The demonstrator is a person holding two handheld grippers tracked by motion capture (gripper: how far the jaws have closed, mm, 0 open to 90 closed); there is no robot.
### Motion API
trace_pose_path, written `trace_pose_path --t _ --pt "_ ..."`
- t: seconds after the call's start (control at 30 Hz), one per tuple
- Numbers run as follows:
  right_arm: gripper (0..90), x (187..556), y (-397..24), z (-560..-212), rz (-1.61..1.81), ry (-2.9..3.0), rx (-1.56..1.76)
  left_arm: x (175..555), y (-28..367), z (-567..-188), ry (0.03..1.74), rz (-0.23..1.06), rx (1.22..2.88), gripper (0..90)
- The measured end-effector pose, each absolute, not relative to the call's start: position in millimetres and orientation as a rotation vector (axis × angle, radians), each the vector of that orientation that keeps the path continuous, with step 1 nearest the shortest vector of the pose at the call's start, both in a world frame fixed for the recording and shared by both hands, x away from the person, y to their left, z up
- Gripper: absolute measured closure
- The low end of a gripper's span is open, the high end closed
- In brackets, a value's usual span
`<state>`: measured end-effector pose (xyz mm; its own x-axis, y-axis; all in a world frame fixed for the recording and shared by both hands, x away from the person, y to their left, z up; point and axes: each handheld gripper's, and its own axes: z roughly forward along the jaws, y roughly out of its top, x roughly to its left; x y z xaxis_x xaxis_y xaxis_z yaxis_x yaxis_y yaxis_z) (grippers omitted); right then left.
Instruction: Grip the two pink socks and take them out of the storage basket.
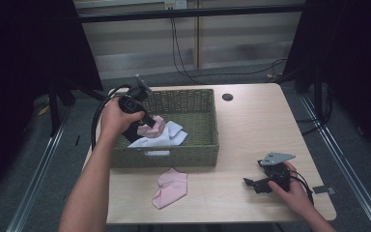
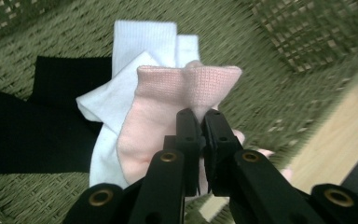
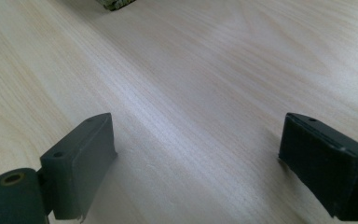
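Left gripper: jaws clamped on pale pink knit sock, inside green woven basket.
Right gripper: jaws wide apart, near-right on light wood table.
2nd pink sock: on table, near side of basket.

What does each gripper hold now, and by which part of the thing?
The left gripper pinches the pink sock in its middle, over the basket. The right gripper is open above the table and holds nothing.

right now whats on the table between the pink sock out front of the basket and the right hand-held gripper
Nothing: in the high view, bare wood runs from the pink sock to the open right hand-held gripper.
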<state>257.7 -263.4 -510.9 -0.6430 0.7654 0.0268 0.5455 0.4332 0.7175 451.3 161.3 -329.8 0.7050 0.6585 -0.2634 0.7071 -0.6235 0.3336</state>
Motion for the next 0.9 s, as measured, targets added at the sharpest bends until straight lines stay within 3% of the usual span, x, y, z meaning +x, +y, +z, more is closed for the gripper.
trace_pose_path --t 0.4,0.9 --pt "9.8 258 -263 -511 1.028 2.387 1.127 436 159 -283 0.982 -0.194 2.486 85.7" --pt "9.8 258 -264 -511 1.025 2.390 1.127 418 151 -260 0.890 -0.247 2.512 85.7"
